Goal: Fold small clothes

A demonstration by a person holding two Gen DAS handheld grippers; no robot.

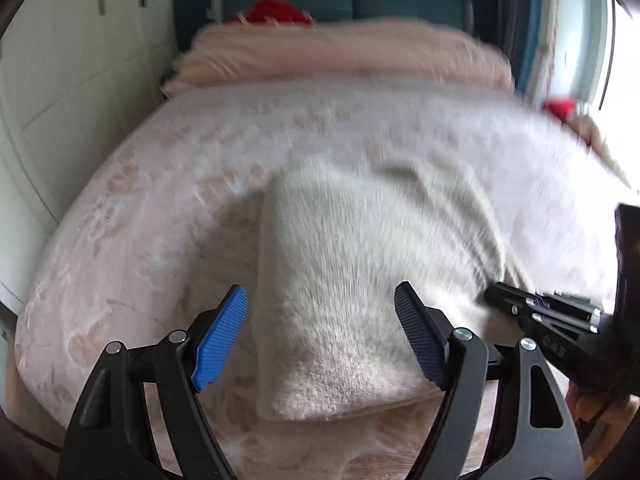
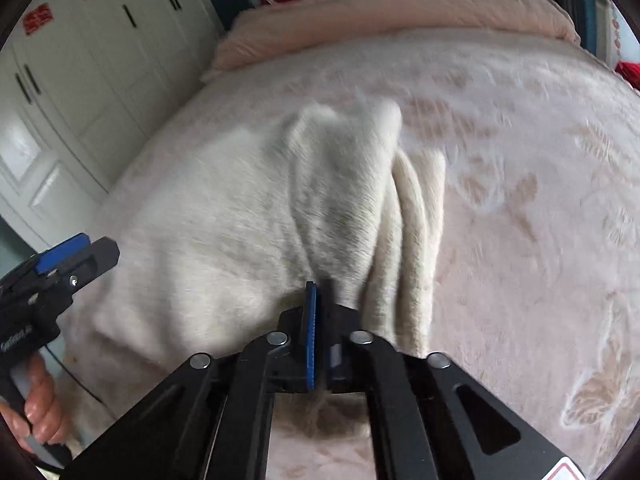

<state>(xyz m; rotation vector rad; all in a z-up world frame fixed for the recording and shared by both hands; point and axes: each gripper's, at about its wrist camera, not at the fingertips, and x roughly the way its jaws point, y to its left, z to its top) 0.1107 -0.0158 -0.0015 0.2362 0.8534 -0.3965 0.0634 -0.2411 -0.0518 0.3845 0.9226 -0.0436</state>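
Note:
A fuzzy cream-white garment (image 1: 360, 280) lies partly folded on the bed, its near edge between my left gripper's fingers. My left gripper (image 1: 320, 320) is open and empty, just above the garment's near left part. It also shows in the right wrist view (image 2: 76, 256), at the left. My right gripper (image 2: 320, 296) is shut on a bunched edge of the garment (image 2: 320, 200) and lifts it into ridges. It shows in the left wrist view (image 1: 496, 296) at the garment's right side.
The bed's pale pink patterned blanket (image 2: 520, 200) spreads all around. A folded pink blanket (image 1: 340, 52) lies at the head. White wardrobe doors (image 2: 100, 60) stand on the left. Red cloth (image 1: 276, 10) sits behind the pink blanket.

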